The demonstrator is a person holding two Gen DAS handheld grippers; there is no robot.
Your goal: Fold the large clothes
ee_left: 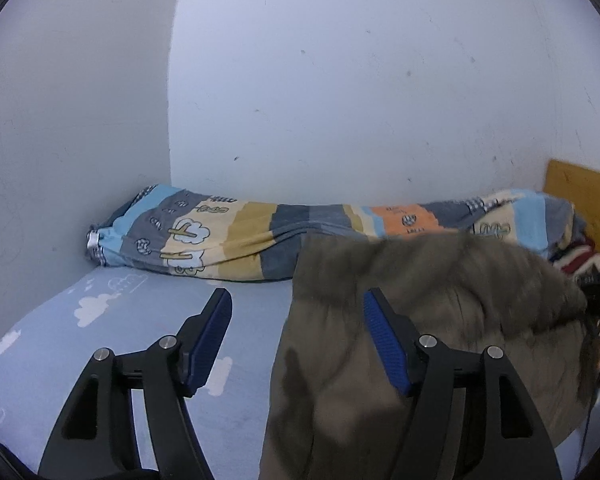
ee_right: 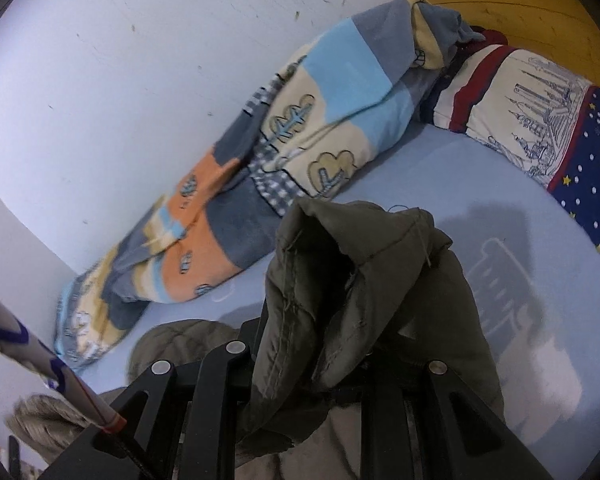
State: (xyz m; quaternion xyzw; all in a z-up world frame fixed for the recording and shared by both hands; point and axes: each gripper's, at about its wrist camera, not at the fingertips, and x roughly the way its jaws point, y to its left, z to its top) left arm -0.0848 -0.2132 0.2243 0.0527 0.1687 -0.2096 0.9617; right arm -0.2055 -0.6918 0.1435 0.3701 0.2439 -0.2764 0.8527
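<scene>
With the right claw [ee_right: 332, 344] clamped on the olive padded coat [ee_right: 352, 280] and the left claw [ee_left: 296, 340] wide and empty, the coat risked sagging crooked onto the pale-blue bed [ee_left: 148, 320].

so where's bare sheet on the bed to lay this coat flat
Bare sheet lies left of the olive coat, in front of the rolled quilt. Another patch sits between coat and pillow. The wall side is crowded by the quilt.

The right gripper [ee_right: 340, 364] pinches a fold of the olive coat [ee_right: 352, 280] above the bed [ee_right: 480, 184]; a striped quilt [ee_right: 260, 160] lies at ten o'clock.
</scene>
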